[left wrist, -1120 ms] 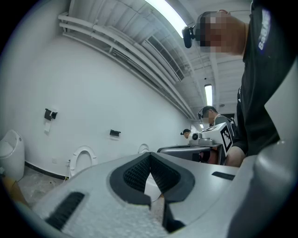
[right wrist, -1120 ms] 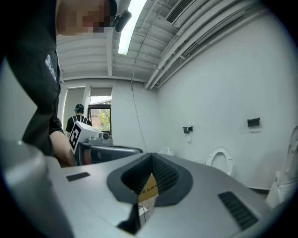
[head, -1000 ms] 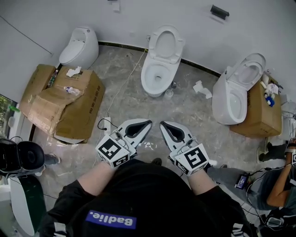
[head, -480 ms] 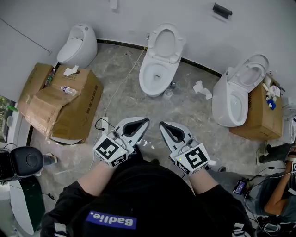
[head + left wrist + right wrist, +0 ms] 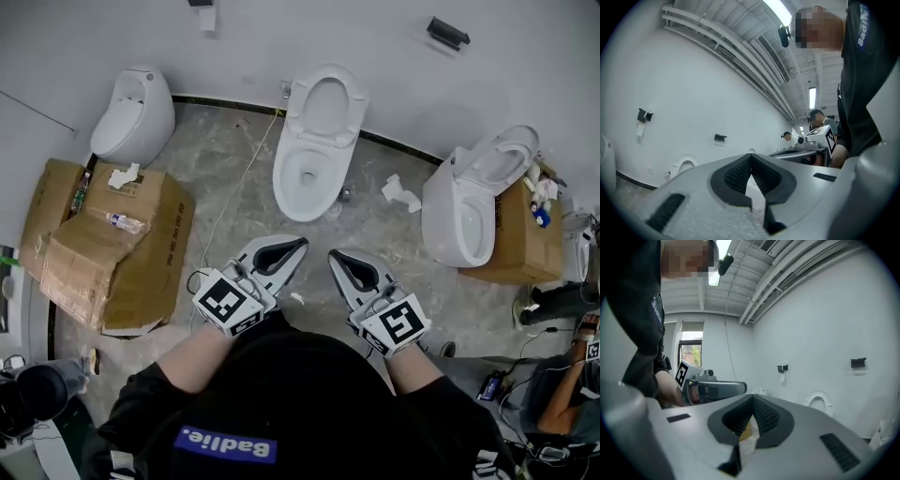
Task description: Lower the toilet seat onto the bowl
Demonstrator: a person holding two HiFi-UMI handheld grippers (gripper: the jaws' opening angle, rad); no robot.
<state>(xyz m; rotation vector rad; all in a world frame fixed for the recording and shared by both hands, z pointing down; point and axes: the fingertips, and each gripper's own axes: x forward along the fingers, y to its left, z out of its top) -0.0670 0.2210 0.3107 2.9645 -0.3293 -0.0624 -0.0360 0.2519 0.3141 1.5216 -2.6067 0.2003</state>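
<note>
Closest to us, just past our black shirt, we hold the left gripper (image 5: pixel 298 247) and the right gripper (image 5: pixel 334 255) side by side, near each other but not touching, both aimed toward the far wall. Each gripper's jaws are pressed together at the tips, with nothing between the ribbed black pads — both gripper views show this.

Beyond them lies the grey marbled floor (image 5: pixel 234 187), with brown cardboard boxes (image 5: pixel 103 253) to our left. Farther on stands the middle white ceramic toilet, its open bowl (image 5: pixel 305 173) facing us. Its white oval toilet seat (image 5: pixel 323 98) is raised and leans back toward the white wall (image 5: pixel 375 37) — well apart from both grippers. At the right stands a second white toilet (image 5: pixel 464 211), its seat up too.
</note>
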